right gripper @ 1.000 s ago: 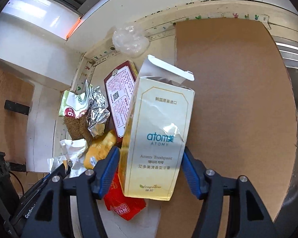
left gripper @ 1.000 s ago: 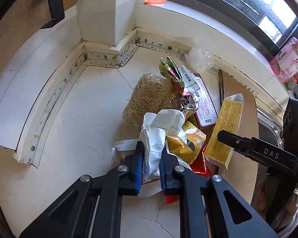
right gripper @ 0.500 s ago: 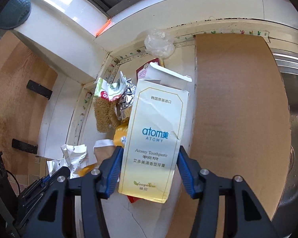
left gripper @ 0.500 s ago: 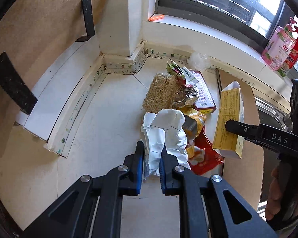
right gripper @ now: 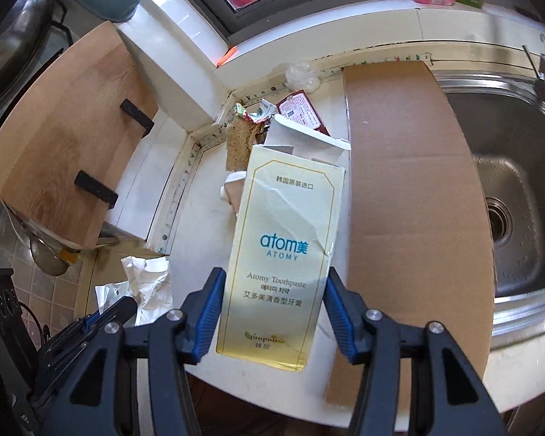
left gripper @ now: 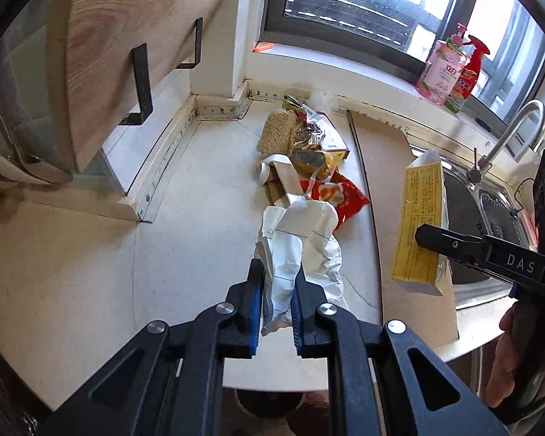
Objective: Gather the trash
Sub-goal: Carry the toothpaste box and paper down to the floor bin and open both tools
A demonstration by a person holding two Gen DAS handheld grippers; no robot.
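Two grippers each carry a piece of trash above the white counter point(left gripper: 83, 254). The left gripper point(left gripper: 277, 290) is clamped tight on a crumpled white wrapper point(left gripper: 298, 239), whose upper part stands up beyond the fingers. The right gripper point(right gripper: 272, 312) has its blue pads pressed on the two narrow sides of a pale yellow toothpaste box point(right gripper: 283, 254), held upright with its torn top flap open; in the left wrist view the same box hangs over the counter's edge by the sink point(left gripper: 490, 210).

More trash lies on the counter toward the window: a red packet point(left gripper: 339, 196), a yellow bag point(left gripper: 321, 163), a foil wrapper point(left gripper: 309, 132), a tan fibrous pad point(left gripper: 276, 136) and a dark red box point(right gripper: 301, 109). A clear plastic wad point(right gripper: 303, 74) sits by the back wall. A cardboard sheet point(right gripper: 410, 181) lies flat between the trash pile and the sink. Two bottles point(left gripper: 454, 69) stand on the windowsill.
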